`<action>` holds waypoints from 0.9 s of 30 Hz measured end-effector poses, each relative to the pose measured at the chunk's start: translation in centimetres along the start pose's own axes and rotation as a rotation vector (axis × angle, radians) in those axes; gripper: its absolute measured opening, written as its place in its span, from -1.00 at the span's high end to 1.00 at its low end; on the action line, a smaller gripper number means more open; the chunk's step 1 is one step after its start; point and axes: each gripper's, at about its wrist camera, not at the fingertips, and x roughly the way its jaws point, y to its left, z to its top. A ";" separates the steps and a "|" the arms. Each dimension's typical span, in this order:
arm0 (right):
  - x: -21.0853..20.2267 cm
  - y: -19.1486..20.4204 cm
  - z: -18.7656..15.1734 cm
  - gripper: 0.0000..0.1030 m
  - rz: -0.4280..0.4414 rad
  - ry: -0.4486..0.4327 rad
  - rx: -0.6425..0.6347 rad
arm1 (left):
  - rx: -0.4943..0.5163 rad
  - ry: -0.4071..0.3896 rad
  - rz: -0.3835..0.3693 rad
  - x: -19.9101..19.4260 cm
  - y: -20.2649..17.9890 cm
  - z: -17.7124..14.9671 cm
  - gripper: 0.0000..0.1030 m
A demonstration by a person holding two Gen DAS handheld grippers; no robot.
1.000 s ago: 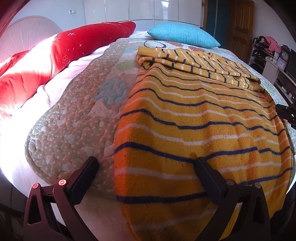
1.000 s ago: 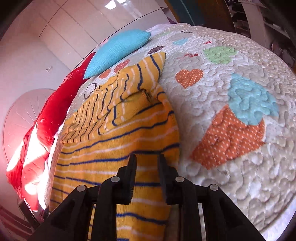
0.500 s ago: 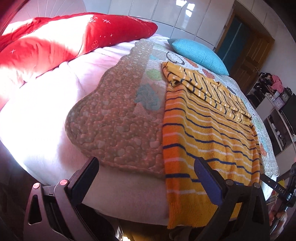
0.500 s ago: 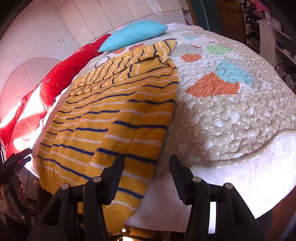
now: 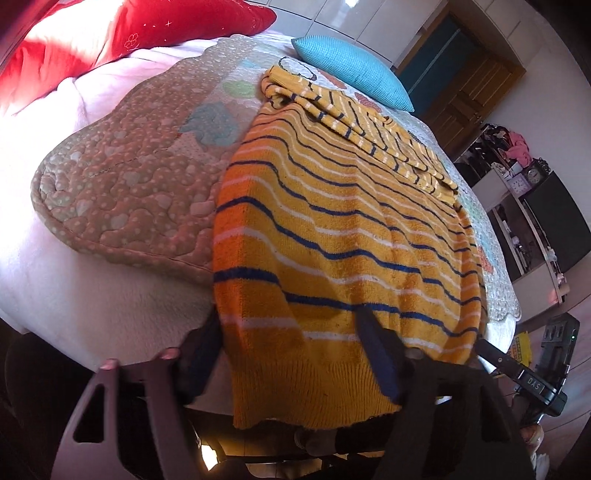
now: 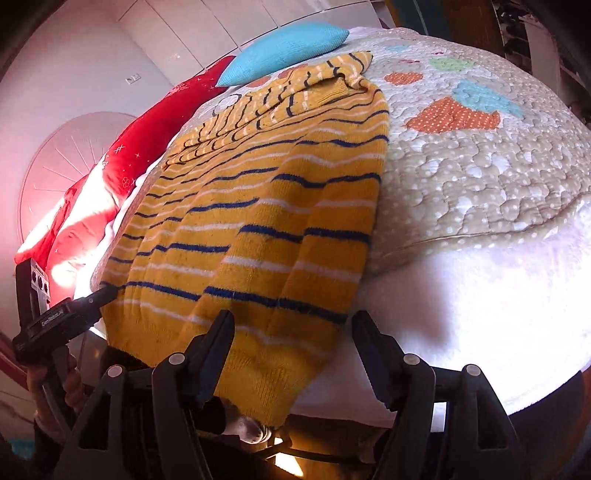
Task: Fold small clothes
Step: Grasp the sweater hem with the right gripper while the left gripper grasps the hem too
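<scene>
A yellow knit sweater (image 5: 343, 229) with navy and white stripes lies lengthwise on the bed, sleeves folded across its far end. Its hem hangs over the near edge of the bed. It also shows in the right wrist view (image 6: 266, 221). My left gripper (image 5: 288, 354) is open, its jaws standing either side of the hem's left corner. My right gripper (image 6: 291, 350) is open, its jaws standing either side of the hem's right corner. Neither holds cloth. Each gripper shows at the edge of the other's view.
The sweater rests on a quilted beige blanket (image 5: 122, 177) with coloured patches, also in the right wrist view (image 6: 480, 162), over a white mattress (image 6: 480, 310). A turquoise pillow (image 5: 351, 70) and red pillows (image 5: 92, 33) lie at the far end. Shelves (image 5: 517, 192) stand at the right.
Both grippers have pulled back from over the sweater to the near bed edge and lowered to the hem. The right gripper opened from nearly shut. The hem now hangs between each pair of jaws.
</scene>
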 end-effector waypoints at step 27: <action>-2.8 -0.7 0.8 0.84 0.306 -0.003 0.182 | 0.059 -0.082 -0.003 -5.2 -2.4 0.5 0.86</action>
